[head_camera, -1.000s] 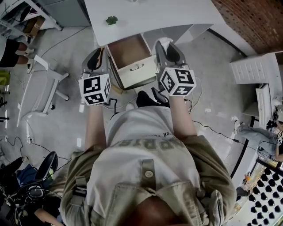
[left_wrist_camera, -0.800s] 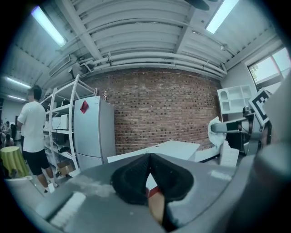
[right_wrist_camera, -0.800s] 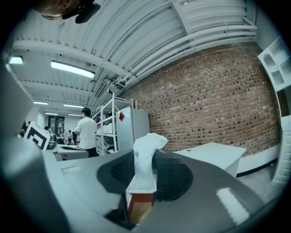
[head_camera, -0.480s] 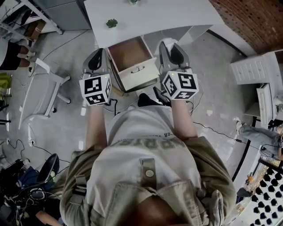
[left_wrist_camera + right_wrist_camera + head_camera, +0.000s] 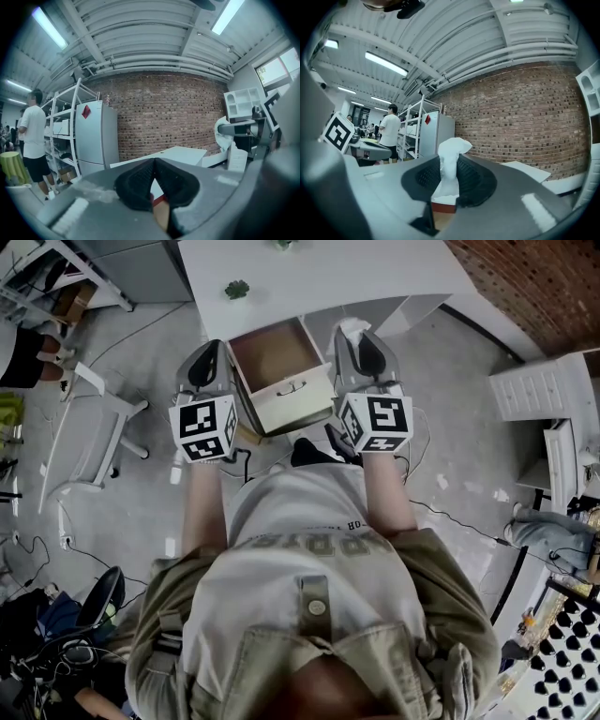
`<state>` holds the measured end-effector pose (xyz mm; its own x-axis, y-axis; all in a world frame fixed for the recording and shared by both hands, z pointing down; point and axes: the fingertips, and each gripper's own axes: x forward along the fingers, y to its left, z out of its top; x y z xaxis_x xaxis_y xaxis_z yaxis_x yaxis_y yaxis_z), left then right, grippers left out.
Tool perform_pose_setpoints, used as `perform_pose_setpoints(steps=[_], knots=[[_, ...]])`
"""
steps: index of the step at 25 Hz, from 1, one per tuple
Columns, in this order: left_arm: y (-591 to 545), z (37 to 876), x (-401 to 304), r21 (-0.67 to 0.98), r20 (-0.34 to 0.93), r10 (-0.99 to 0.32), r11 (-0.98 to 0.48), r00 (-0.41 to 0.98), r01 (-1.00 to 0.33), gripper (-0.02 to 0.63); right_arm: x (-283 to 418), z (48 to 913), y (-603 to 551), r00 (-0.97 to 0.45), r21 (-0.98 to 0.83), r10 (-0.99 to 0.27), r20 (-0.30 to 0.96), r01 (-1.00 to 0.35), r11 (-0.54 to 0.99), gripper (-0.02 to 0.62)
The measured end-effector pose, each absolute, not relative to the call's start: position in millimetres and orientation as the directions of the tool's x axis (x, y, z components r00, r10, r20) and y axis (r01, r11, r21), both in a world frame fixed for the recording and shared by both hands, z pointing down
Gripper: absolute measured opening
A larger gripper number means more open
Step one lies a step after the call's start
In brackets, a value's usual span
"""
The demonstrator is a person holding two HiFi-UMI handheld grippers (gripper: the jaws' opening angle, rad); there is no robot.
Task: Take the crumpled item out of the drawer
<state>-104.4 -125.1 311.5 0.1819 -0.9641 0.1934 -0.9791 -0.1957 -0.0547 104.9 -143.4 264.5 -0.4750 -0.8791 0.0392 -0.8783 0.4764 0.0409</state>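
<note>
1. Right gripper pinches the crumpled item, a white wad standing up past the tips; its jaws are closing, tightening the hold.
2. From the head view, the wad sits outside the drawer, just beside its right wall; the open drawer looks bare inside, so I judge the removal essentially done.
3. Left gripper has clenched fully together on nothing over the last second; it hangs at the drawer's left side, in front of the white desk.
</note>
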Motion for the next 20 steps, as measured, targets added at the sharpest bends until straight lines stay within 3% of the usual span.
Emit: perform_pose_setpoints(steps=[20], knots=[[-130.7, 310.0, -103.6, -0.057, 0.202, -0.966, -0.179, 0.164, -0.982, 0.008, 115.2, 257.6, -149.2, -0.495, 0.050, -0.868, 0.026, -0.867, 0.496, 0.074]])
